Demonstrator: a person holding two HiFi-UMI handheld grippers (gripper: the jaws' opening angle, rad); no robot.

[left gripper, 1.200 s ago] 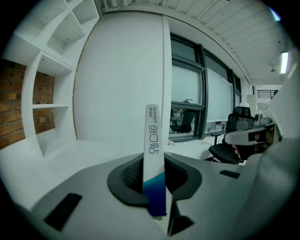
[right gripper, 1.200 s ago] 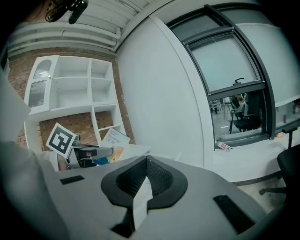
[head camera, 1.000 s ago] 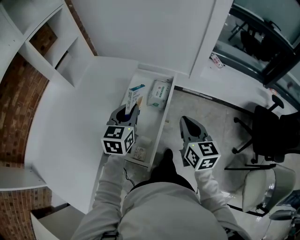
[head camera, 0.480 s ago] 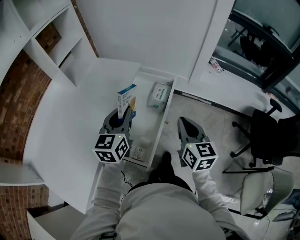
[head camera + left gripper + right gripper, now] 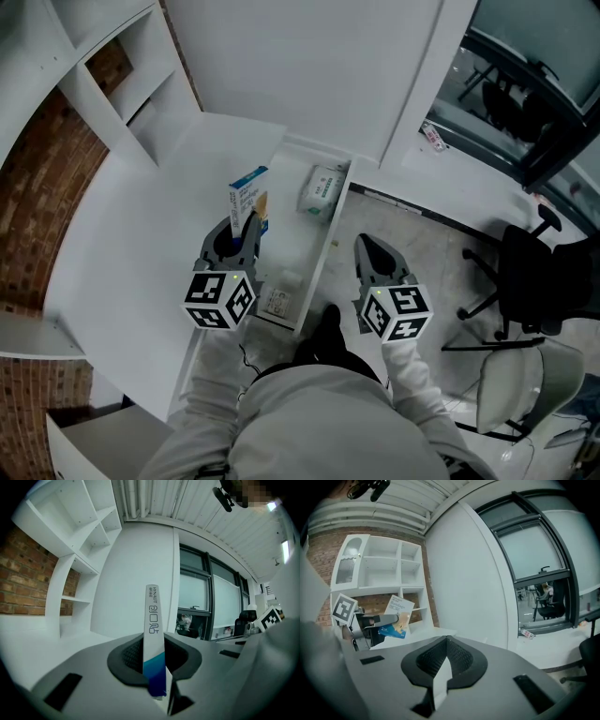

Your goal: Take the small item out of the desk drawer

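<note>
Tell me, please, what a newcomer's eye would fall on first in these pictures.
First comes the blue-and-white box, held upright in the left gripper by the left edge of the open drawer. Next comes the right gripper, shut and empty, over the floor to the right of that drawer. A pale packet lies at the drawer's far end.
</note>
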